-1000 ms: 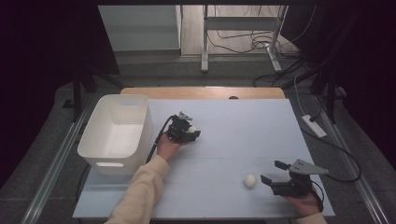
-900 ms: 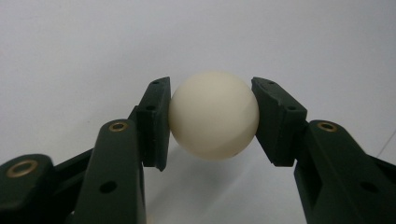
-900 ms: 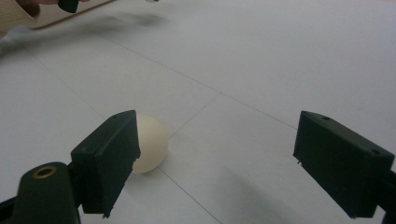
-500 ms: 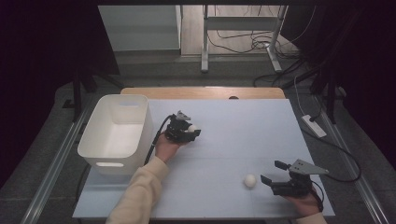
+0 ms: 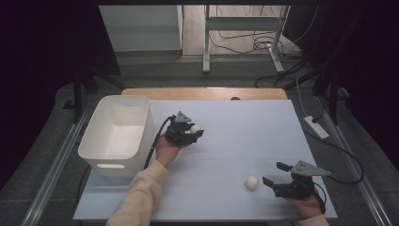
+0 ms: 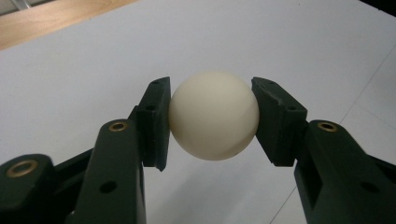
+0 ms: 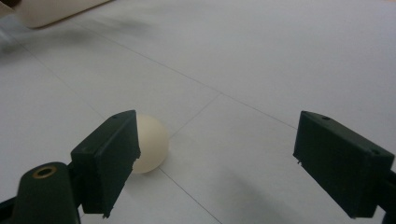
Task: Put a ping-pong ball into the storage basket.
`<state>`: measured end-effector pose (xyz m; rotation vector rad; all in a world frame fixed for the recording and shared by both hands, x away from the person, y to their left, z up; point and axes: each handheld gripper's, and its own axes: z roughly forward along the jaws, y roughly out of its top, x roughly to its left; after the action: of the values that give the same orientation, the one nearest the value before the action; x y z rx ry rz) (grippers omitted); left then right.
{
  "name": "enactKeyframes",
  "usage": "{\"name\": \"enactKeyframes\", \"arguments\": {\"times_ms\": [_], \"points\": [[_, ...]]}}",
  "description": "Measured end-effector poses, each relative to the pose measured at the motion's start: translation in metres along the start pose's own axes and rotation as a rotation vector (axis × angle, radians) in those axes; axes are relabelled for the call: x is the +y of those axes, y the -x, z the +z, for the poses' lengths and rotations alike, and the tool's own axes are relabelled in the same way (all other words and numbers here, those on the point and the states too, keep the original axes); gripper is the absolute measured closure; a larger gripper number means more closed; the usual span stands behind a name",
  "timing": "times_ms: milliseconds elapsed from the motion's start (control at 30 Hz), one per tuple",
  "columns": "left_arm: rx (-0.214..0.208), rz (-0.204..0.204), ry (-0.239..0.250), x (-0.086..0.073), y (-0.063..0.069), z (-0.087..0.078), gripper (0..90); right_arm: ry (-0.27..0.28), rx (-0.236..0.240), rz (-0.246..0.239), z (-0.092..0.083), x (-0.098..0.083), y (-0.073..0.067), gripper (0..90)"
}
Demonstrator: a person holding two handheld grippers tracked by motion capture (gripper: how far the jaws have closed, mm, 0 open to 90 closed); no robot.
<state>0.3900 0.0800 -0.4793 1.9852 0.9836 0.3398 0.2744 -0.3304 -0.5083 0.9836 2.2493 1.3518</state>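
The left claw (image 5: 194, 131) is clamped on a small, smooth cream-white ball (image 5: 194, 128), one black pad pressed to each side of it, as the left gripper view shows (image 6: 213, 122). In the high view this held ball sits above the pale blue-grey desk (image 5: 235, 122), just to the right of the white rectangular plastic bin (image 5: 117, 162). A second cream-white ball (image 5: 252, 182) lies on the desk near its front edge. The right claw (image 5: 275, 174) rests just beside that ball, spread wide and gripping nothing. In the right gripper view the second ball (image 7: 152, 142) lies partly behind one black pad (image 7: 112, 156), well apart from the other.
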Motion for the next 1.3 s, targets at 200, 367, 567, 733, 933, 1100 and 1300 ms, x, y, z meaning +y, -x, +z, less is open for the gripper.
{"name": "enactKeyframes", "arguments": {"times_ms": [200,367,567,733,933,1100,1300], "points": [[-0.006,0.001,0.02,0.001,0.002,-0.005,50.6,0.003,0.004,0.004,0.0,0.0,0.0,14.5],[-0.011,0.006,0.041,0.003,0.003,-0.01,50.6,0.002,0.003,0.002,0.0,0.0,0.0,14.4],[-0.011,0.007,0.066,0.004,0.004,-0.016,50.6,0.001,0.002,0.002,0.001,0.0,0.0,14.4],[-0.009,0.01,0.09,0.006,0.005,-0.021,50.6,-0.001,0.003,0.001,0.001,0.0,0.0,14.4],[-0.004,0.018,0.113,0.008,0.006,-0.029,50.6,0.001,0.001,0.004,0.001,0.0,0.0,14.4],[-0.005,0.025,0.135,0.01,0.008,-0.035,50.6,0.001,0.001,0.004,0.0,0.0,0.0,14.4],[-0.005,0.029,0.155,0.012,0.01,-0.041,50.6,0.001,0.002,0.002,0.0,0.0,0.0,14.4]]}}
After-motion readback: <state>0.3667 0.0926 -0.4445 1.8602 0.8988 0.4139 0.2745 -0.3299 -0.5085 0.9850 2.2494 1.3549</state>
